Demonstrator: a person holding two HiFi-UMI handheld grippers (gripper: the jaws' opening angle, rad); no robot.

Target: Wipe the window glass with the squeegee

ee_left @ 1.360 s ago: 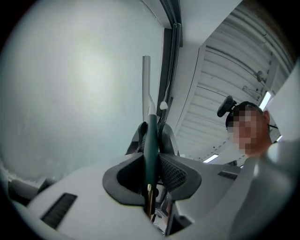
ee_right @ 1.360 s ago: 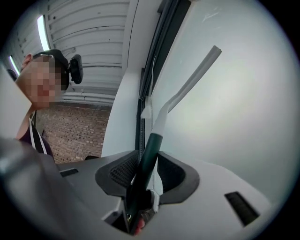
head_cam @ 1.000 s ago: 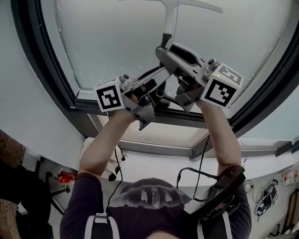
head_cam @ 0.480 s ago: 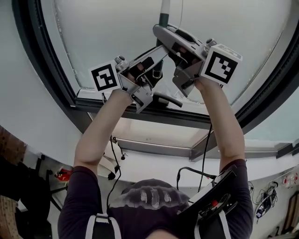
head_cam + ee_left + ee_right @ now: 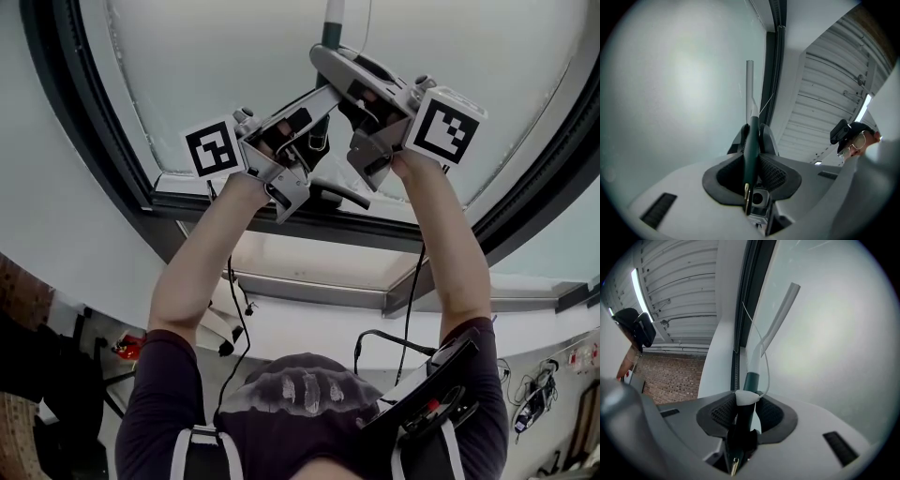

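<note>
Clamping entry, two tools on one item.

Left gripper (image 5: 752,136): jaws closed against the dark green handle of the squeegee (image 5: 750,157), which stands upright between them.

Right gripper (image 5: 749,401): jaws likewise closed on the same handle, at a band of white wrapping just below the point where the pale shaft begins.

Relative position, head view: the right gripper sits higher on the handle and the left just below it. Both are raised overhead on outstretched arms.

Squeegee, long axis: it runs up and away from both sets of jaws, roughly parallel to the upright of the dark window frame (image 5: 774,70).

Blade: it lies beyond the top edge of the head view and cannot be made out in either gripper view. Whether it touches the pane cannot be told.

Window glass (image 5: 216,66): pale and hazy, lying ahead of and above the tools, and filling much of each gripper view.

Lower frame rail (image 5: 187,211): just beneath the grippers in the head view.

Judgement: a wiping pass is likely under way. The blade end lies above the jaws, so travel should follow the shaft's line. The right gripper, nearer the blade, is placed to press it into the pane, with the left steadying the butt end.
</note>
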